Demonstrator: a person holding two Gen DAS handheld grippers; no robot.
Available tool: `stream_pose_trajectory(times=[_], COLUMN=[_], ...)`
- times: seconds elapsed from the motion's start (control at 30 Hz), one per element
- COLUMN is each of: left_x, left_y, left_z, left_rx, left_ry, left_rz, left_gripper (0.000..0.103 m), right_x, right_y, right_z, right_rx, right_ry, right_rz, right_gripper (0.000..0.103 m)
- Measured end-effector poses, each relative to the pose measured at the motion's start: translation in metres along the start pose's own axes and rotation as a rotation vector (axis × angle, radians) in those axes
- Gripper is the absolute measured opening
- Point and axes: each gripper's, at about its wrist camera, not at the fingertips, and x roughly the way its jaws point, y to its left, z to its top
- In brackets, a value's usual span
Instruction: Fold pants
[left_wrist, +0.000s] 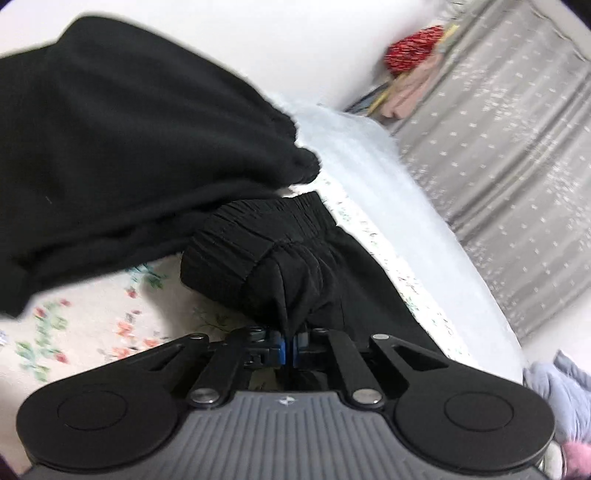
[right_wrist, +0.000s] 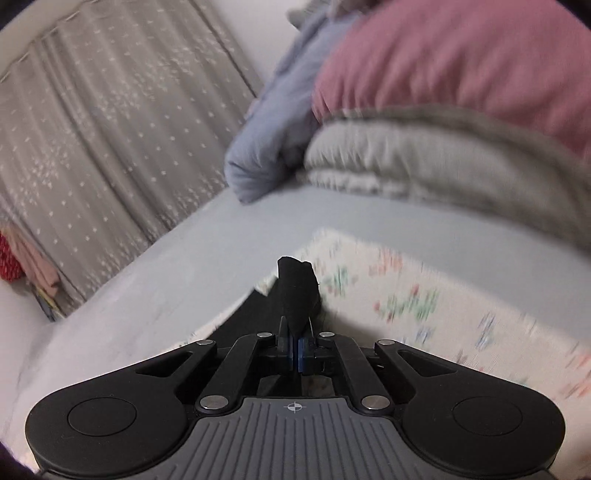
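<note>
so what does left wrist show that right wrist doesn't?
Left wrist only: the elastic waistband of the black pants, pinched by the left gripper, and a dark garment pile behind it. Right wrist only: the stack of folded blankets, and the right gripper shut on a small tuft of black fabric. Both: floral sheet, grey curtain.

Matt black cloth pants lie on floral-print cloth sheet.
</note>
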Motion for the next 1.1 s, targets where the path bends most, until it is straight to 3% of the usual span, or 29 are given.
stream_pose_trajectory(times=[0.27, 0.4, 0.47, 0.57, 0.63, 0.7, 0.73, 0.8, 0.87, 0.93, 1.03, 1.1], left_x=[-0.060, -0.075, -0.072, -0.071, -0.073, -0.078, -0.083, -0.105, -0.118, -0.126, -0.112, -0.095], left_y=[0.029, 0.047, 0.049, 0.056, 0.059, 0.062, 0.064, 0.067, 0.058, 0.043, 0.015, -0.001], left_z=[-0.026, -0.046, -0.058, -0.068, -0.070, -0.068, -0.064, -0.062, -0.052, -0.046, -0.038, -0.040], left_rx=[-0.019, -0.028, 0.004, -0.002, 0.021, 0.029, 0.023, 0.042, 0.091, 0.160, 0.249, 0.324], left_ry=[0.105, 0.184, 0.206, 0.245, 0.254, 0.266, 0.264, 0.220, 0.142, 0.072, 0.075, 0.078], left_rz=[-0.035, -0.072, -0.041, -0.001, 0.017, 0.043, 0.048, 0.051, 0.061, 0.066, 0.011, -0.020], left_gripper=[0.015, 0.015, 0.015, 0.018, 0.027, 0.047, 0.048, 0.048, 0.048, 0.049, 0.052, 0.063], right_x=[-0.108, -0.152, -0.155, -0.135, -0.119, -0.108, -0.104, -0.114, -0.138, -0.170, -0.215, -0.246], right_y=[-0.008, -0.049, -0.068, -0.080, -0.094, -0.102, -0.106, -0.102, -0.089, -0.068, -0.023, 0.017], right_z=[0.024, 0.029, 0.023, -0.009, -0.029, -0.041, -0.044, -0.043, -0.036, -0.031, -0.040, -0.060], right_rx=[-0.167, -0.111, -0.068, -0.152, -0.159, -0.152, -0.145, -0.124, -0.098, -0.096, -0.131, -0.237], right_ry=[-0.069, -0.038, 0.012, 0.108, 0.154, 0.192, 0.208, 0.187, 0.110, 0.046, 0.070, 0.115], right_rz=[-0.039, -0.111, -0.174, -0.312, -0.359, -0.376, -0.384, -0.447, -0.478, -0.422, -0.206, -0.024], right_gripper=[0.002, 0.002, 0.002, 0.002, 0.003, 0.008, 0.009, 0.024, 0.026, 0.026, 0.031, 0.055])
